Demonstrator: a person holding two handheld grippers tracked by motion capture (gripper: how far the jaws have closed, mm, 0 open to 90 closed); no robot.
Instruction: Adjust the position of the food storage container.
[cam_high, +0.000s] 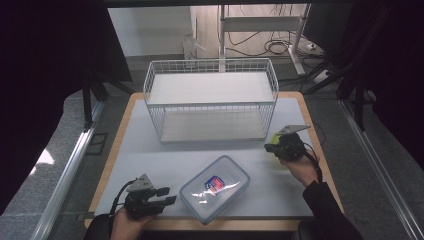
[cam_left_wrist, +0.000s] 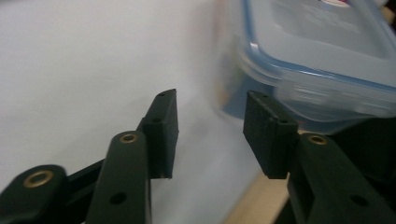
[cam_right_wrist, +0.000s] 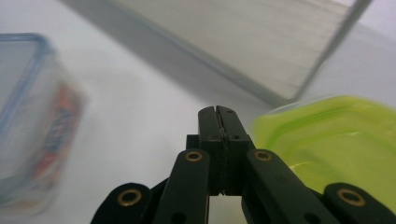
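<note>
A clear plastic box with a blue-rimmed lid and a red-blue label (cam_high: 215, 187) lies on the white mat near the front edge; it also shows in the left gripper view (cam_left_wrist: 322, 60) and the right gripper view (cam_right_wrist: 28, 116). My left gripper (cam_high: 169, 196) stands open just left of the box, nothing between its jaws (cam_left_wrist: 210, 130). A yellow-green container (cam_right_wrist: 336, 144) sits beside my right gripper (cam_right_wrist: 218, 114), whose jaws are pressed together with nothing between them. In the high view the right gripper (cam_high: 270, 147) rests at the mat's right side, with the green container (cam_high: 274, 137) peeking beside it.
A white wire basket with two shelves (cam_high: 210, 102) stands at the back middle of the table (cam_high: 117, 150); its lower corner (cam_right_wrist: 289, 70) lies just beyond my right gripper. Wooden table edge runs along the front (cam_left_wrist: 254, 205). Cables and furniture legs lie on the floor behind.
</note>
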